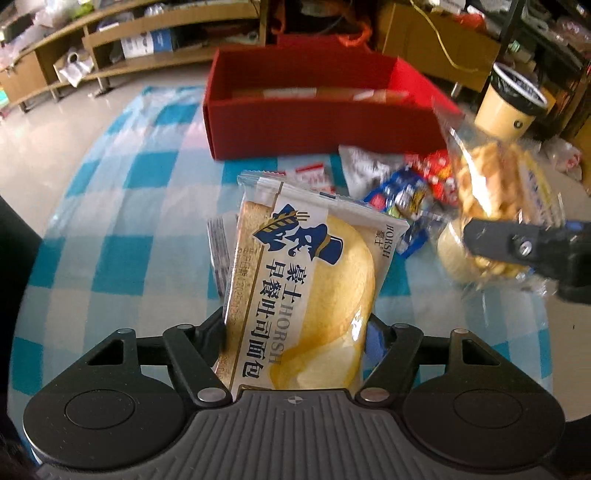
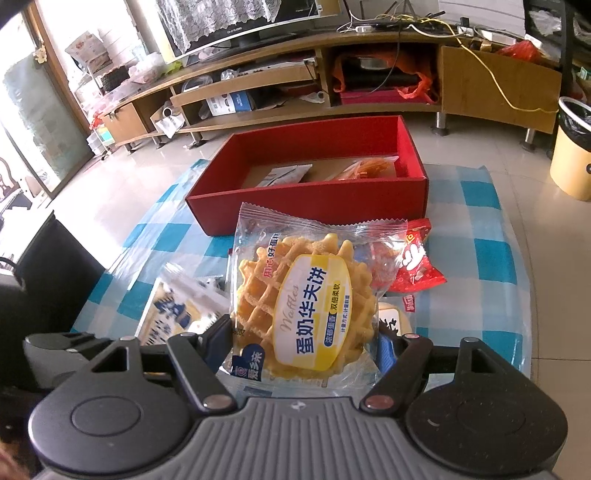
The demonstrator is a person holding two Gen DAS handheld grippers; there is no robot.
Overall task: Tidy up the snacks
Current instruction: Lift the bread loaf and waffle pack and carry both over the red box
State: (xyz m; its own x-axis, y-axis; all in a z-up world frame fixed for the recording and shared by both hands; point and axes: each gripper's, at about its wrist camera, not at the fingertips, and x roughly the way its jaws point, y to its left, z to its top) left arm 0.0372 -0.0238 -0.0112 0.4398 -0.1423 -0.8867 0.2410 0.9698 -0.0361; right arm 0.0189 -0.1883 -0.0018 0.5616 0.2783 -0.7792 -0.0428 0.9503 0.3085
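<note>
Clamped in the left tool [image 1: 295, 332], a toast bread packet [image 1: 303, 291] is hovering over the blue-checked desk [image 1: 122, 206]. Right tool [image 2: 304, 341] is gripping a waffle packet [image 2: 306, 306] near the red box [image 2: 306, 195]; wooden TV shelving [image 2: 295, 74] is lining the far wall.

A living room in daylight: a long, low wooden TV stand [image 2: 295, 79] runs across the far wall from 10 to 2 o'clock, its open shelves crowded with boxes, bags and loose cables. A flat-screen television [image 2: 240, 26], partly draped with a white lace cover [image 2: 207, 18], sits on top at 12 o'clock. Bright light enters through a glass sliding door [image 2: 40, 122] at 9 o'clock and reflects off the pale glossy floor tiles [image 2: 122, 184]. A cream wastebasket [image 2: 570, 162] lined with a black bag stands on the floor at 3 o'clock. A yellow cord [image 2: 491, 74] trails down the cabinet's right-hand door.
</note>
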